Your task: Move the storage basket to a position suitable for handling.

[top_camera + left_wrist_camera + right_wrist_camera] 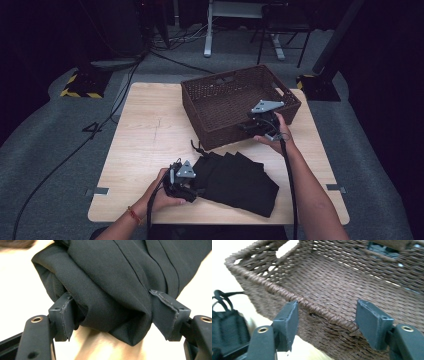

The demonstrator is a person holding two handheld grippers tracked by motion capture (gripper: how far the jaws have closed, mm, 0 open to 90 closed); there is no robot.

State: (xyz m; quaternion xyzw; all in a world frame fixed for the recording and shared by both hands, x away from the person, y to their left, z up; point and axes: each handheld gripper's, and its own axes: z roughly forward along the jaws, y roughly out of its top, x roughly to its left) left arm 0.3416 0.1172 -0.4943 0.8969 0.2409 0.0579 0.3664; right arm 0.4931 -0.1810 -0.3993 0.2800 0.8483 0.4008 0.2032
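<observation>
One folded black garment (235, 180), apparently drawstring shorts or trousers, lies flat on the near half of the wooden worktop (150, 130), its cord (196, 146) trailing toward the single brown wicker basket (235, 102) that stands just behind it. The left tongs (187, 192) sit at the garment's near left corner, and in the left gripper view the bunched fabric (112, 290) fills the gap between the jaws, both pads pressing into its folds. This looks like a grip taken on the edge so the cloth can be lifted without unfolding. The right tongs (250, 127) hover at the basket's near wall with the jaws parted and nothing between them. In the right gripper view the woven rim (312, 307) crosses just beyond the pads, likely placed there to steady the basket or guide the garment in. The basket's floor (342, 282) is bare, so the packing step has not yet been done.
</observation>
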